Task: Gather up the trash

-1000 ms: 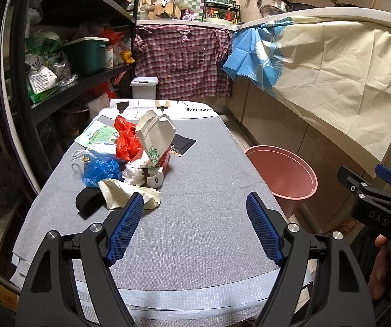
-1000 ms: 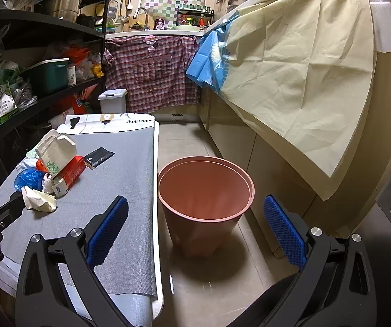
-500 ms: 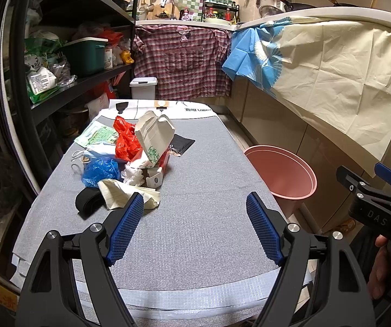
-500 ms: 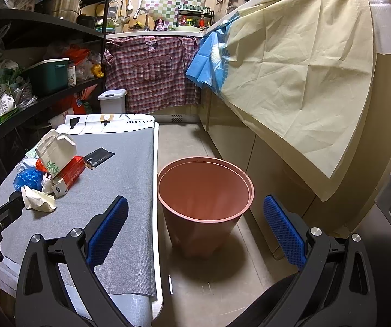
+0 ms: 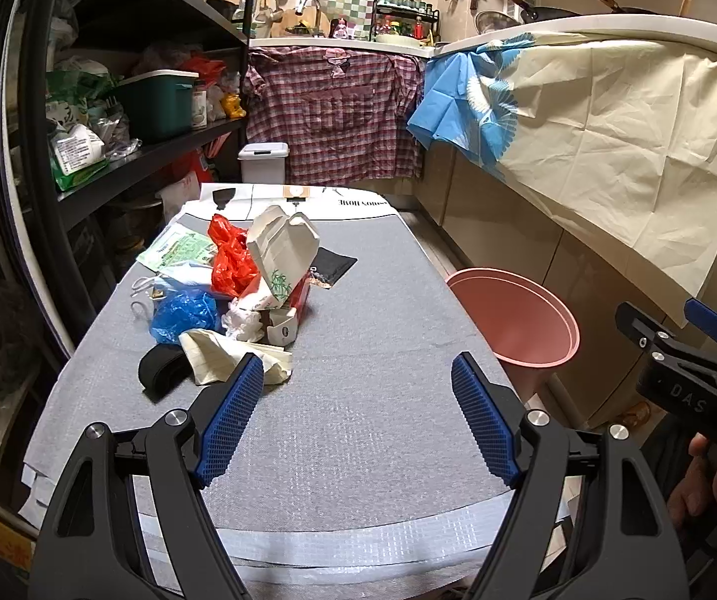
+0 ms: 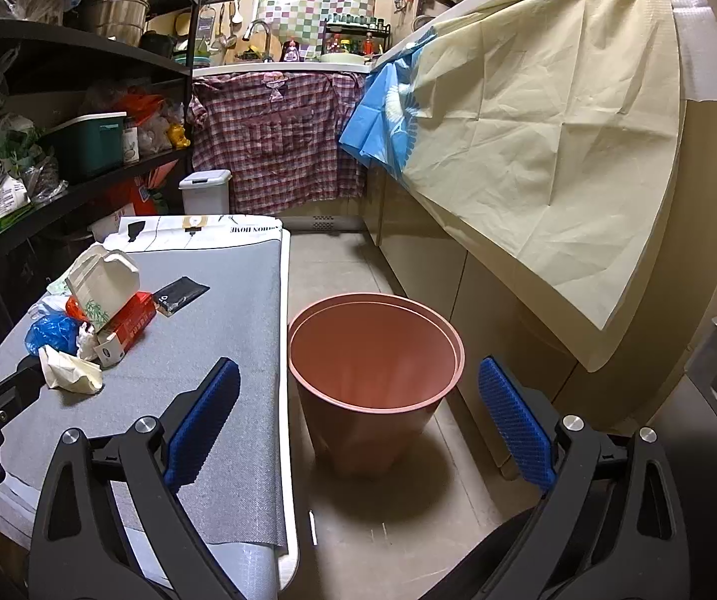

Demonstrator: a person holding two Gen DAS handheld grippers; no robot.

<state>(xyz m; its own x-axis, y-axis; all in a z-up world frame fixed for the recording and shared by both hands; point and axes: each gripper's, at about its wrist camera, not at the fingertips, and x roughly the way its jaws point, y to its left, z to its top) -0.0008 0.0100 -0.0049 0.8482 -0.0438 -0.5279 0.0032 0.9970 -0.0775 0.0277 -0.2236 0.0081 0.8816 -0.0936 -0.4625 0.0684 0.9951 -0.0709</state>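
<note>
With nothing collected yet, the left gripper (image 5: 356,412) and right gripper (image 6: 358,420) both gape empty, the trash pile (image 5: 238,300) sits on the table (image 5: 358,430), so next comes reaching for the crumpled paper (image 5: 218,360) nearest, then the pink bin (image 6: 373,345).

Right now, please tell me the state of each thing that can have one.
left gripper: open, holding nothing
right gripper: open, holding nothing
pink bin: upright on floor, empty
paper takeout box: lid open
red carton: on its side, end flap open
</note>
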